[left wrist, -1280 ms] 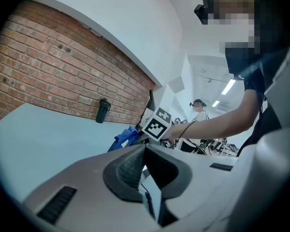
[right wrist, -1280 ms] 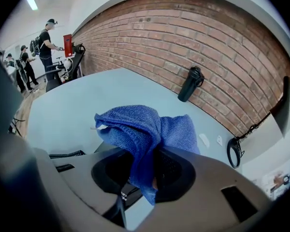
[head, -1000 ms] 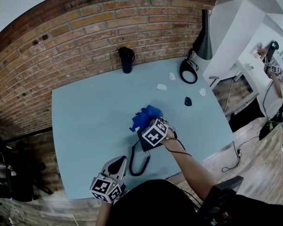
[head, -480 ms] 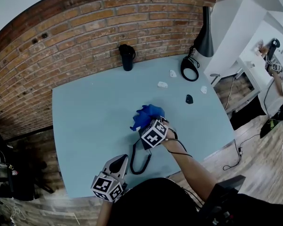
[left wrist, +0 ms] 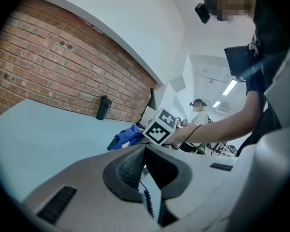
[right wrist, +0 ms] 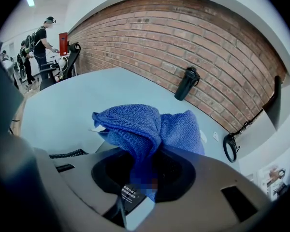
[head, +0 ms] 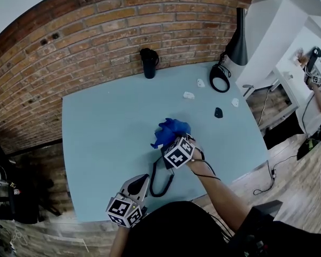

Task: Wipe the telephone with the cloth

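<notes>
— Which of your tools is closest to you?
— My left tool (left wrist: 144, 164). It is at the near edge of the bench (head: 101, 143). Its jaws are pressed together and nothing is between them.
— And the other one?
— My right tool (right wrist: 144, 175) is clamped on the blue cloth (right wrist: 150, 127). The cloth rises in a bunch above the jaws.
— Where is the telephone?
— The black telephone (head: 165, 155) lies on the bench, just under my right tool. The cloth is at its far side; I cannot tell if they touch. The coiled cord (head: 159, 180) curls toward me and ends near my left tool.
— What is behind it?
— Well apart from the telephone lie a few small white pieces (head: 189, 95) and one small black piece (head: 218, 112). At the far edge a black flask (head: 148, 62) stands upright, just before the brick wall (head: 96, 36).
</notes>
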The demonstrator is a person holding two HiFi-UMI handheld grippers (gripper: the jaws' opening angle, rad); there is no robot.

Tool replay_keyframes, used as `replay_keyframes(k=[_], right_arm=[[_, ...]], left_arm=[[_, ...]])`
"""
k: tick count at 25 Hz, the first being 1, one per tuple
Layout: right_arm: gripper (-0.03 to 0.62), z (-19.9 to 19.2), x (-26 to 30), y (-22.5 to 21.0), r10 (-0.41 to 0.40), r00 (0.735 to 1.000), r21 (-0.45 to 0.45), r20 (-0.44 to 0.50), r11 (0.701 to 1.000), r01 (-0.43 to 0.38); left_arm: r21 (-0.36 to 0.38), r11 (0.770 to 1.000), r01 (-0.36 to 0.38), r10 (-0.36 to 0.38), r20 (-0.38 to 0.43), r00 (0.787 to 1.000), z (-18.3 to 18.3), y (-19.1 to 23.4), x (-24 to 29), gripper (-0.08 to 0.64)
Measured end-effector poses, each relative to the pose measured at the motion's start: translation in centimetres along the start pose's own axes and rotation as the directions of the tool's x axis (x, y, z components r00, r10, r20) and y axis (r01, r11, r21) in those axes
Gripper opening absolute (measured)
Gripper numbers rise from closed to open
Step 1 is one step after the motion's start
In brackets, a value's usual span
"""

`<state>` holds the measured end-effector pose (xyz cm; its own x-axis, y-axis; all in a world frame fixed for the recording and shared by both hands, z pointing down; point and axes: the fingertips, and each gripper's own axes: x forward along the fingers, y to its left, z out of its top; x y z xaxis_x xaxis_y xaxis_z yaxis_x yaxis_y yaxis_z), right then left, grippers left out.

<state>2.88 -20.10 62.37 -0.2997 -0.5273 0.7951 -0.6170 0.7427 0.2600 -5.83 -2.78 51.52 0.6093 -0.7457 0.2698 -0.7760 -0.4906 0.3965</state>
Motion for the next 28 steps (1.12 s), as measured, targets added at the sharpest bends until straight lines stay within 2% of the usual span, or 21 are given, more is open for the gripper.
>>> replay_keyframes(k=[13, 28], right_arm=[[0.124, -0.9, -0.2, 0.9, 0.008, 1.0, 0.039, 0.012, 0.999, -0.008], [0.124, -1.6, -0.5, 1.6, 0.007, 1.0, 0.037, 0.016, 0.999, -0.008]], left_arm=[[-0.002, 1.0, 0.01, -0.01, -0.015, 1.0, -0.5, -0.1, 0.4, 0.014], [0.003, 1.0, 0.018, -0.018, -0.022, 1.0, -0.5, -0.6, 0.5, 0.014]])
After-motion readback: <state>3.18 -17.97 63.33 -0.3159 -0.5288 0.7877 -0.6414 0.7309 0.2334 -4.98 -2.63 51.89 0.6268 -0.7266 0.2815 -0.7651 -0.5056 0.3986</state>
